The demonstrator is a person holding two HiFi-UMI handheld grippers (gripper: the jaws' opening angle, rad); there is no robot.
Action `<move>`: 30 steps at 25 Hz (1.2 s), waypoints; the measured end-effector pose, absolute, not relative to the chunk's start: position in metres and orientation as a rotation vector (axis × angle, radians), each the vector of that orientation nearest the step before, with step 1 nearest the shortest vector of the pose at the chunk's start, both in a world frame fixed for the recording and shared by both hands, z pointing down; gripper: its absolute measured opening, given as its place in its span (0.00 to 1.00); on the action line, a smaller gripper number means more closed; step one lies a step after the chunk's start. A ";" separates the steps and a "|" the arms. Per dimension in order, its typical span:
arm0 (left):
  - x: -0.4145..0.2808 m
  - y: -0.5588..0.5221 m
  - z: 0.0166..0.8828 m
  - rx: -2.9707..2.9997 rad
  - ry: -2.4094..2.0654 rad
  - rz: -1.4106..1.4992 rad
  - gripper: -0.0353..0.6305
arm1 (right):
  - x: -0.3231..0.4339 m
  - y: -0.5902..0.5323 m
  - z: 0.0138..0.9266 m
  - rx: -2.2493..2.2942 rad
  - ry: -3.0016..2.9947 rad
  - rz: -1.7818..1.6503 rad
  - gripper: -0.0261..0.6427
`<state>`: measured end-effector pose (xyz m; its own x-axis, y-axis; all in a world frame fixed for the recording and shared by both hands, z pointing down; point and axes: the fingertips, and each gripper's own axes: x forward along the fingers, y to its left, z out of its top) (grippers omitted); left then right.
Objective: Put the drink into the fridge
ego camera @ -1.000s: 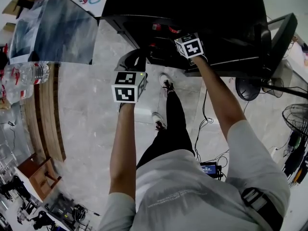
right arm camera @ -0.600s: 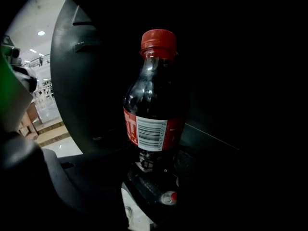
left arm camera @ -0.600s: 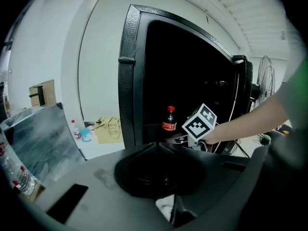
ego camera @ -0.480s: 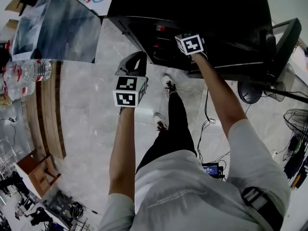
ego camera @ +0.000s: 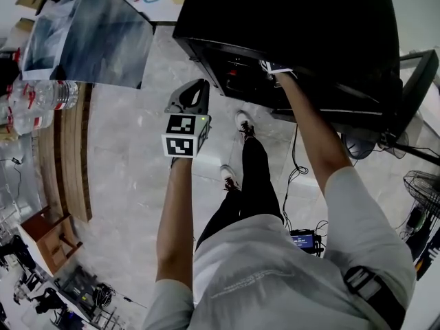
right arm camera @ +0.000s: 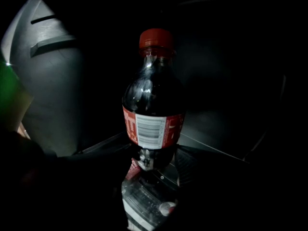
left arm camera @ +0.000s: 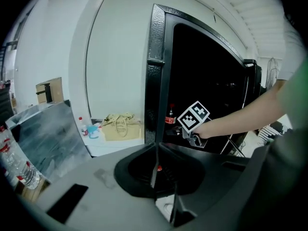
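A cola bottle [right arm camera: 153, 114] with a red cap and red label stands upright in the dark inside of the black fridge [ego camera: 289, 19]. My right gripper [right arm camera: 147, 165] is shut on its lower part. From the left gripper view the bottle [left arm camera: 170, 115] shows just past the fridge's front frame, with my right gripper [left arm camera: 191, 131] behind it. In the head view my right gripper [ego camera: 275, 67] reaches under the fridge's top edge. My left gripper [ego camera: 189, 96] hangs shut and empty over the floor in front of the fridge, its jaws [left arm camera: 155, 165] meeting.
The fridge door [ego camera: 89, 33] stands swung open at the left. Water bottles [ego camera: 38, 102] lie beside a wooden bench at far left. A low table with a tan bag [left arm camera: 120, 126] stands behind the door. Fans [ego camera: 423, 177] and cables [ego camera: 299, 177] are on the right.
My right gripper has gone deeper into the fridge with the bottle, its marker cube now mostly hidden under the top. The left gripper has hardly moved.
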<state>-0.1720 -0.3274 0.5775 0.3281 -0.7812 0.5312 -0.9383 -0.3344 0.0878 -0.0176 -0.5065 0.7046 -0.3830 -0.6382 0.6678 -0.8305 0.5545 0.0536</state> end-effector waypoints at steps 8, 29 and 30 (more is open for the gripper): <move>-0.165 -0.302 0.559 2.241 -1.503 0.544 0.09 | -0.004 -0.473 0.699 1.194 -2.138 0.380 0.47; -0.145 -0.182 0.413 2.671 -1.565 0.652 0.09 | 0.026 -0.236 0.428 1.252 -2.414 -0.100 0.04; -0.142 -0.180 0.403 2.698 -1.567 0.640 0.09 | 0.028 -0.228 0.412 1.259 -2.429 -0.131 0.04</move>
